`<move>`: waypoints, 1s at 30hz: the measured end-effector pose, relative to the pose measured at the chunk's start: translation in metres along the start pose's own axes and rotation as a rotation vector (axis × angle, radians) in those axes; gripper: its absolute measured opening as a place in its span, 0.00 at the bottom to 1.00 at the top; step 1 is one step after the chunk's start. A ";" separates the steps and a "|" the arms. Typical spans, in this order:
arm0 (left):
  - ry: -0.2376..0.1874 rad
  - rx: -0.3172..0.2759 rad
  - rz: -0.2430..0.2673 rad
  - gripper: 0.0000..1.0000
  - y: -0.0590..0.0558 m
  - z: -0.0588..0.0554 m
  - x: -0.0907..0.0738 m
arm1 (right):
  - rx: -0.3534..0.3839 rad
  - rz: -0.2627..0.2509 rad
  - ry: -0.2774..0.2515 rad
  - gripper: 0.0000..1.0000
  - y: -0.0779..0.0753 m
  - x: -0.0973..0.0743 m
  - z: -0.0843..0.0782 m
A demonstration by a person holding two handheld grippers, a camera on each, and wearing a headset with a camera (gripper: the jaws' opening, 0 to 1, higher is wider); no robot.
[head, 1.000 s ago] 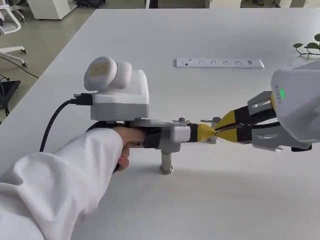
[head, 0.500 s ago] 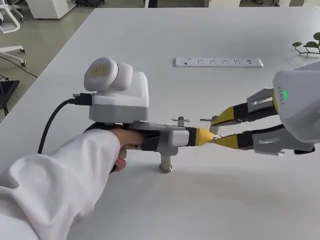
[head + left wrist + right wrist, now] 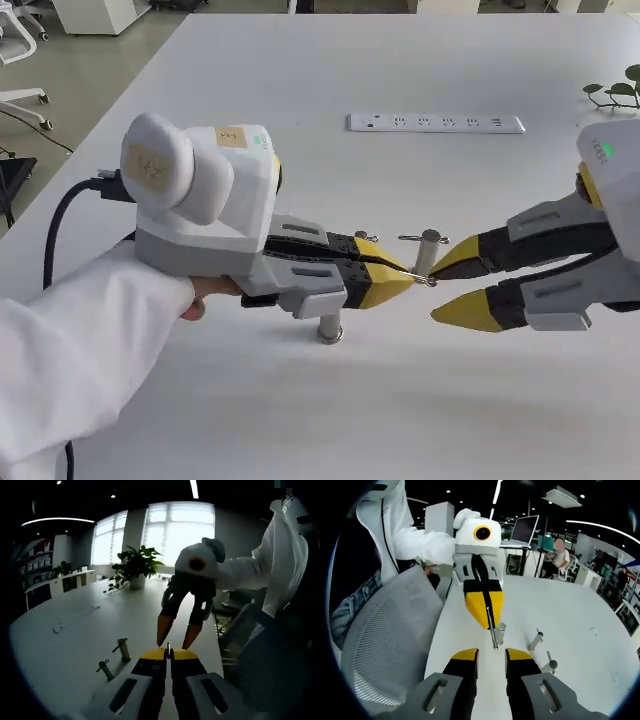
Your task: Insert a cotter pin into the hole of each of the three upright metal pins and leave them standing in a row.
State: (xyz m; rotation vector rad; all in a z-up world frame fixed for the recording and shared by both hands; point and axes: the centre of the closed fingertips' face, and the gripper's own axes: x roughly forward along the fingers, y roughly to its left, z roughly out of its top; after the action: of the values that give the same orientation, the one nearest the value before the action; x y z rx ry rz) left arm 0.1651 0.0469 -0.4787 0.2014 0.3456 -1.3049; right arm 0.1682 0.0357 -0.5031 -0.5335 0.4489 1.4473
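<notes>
Clenching a thin silvery cotter pin point(image 3: 491, 625) by one end, the left gripper point(image 3: 410, 281) points at the right gripper point(image 3: 440, 293), jaws apart, at the head view's centre. Three grey metal pins point(image 3: 428, 251) stand on the white table point(image 3: 300, 80); two carry cotter pins.

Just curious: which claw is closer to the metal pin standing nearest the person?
Left. The left claw reaches right over that pin; the right claw is off to its right.

My head view: above, looking down, close over table point(image 3: 300, 80). Gripper views low, facing each other, near; both catch, I think, same upright pins point(image 3: 123, 650).
</notes>
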 end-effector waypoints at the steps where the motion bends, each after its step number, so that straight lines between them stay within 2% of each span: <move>1: -0.002 0.011 -0.007 0.00 -0.002 0.000 0.000 | 0.005 0.003 -0.004 0.16 0.001 0.001 0.001; 10: 0.006 0.062 -0.035 0.00 -0.006 -0.001 0.002 | 0.024 0.026 -0.028 0.09 0.012 0.007 0.007; 18: 0.005 0.080 -0.053 0.00 -0.010 -0.001 0.004 | 0.020 0.050 -0.015 0.00 0.017 0.009 0.006; 23: 0.027 0.082 -0.064 0.00 -0.012 -0.007 0.005 | 0.020 0.065 -0.003 0.00 0.019 0.010 0.004; 30: 0.061 0.085 -0.078 0.00 -0.015 -0.018 0.005 | -0.024 0.091 0.034 0.00 0.025 0.011 0.002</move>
State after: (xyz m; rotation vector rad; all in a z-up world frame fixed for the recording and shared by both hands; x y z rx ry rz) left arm 0.1491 0.0444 -0.4961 0.3023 0.3533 -1.3933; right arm 0.1439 0.0469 -0.5096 -0.5641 0.4889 1.5347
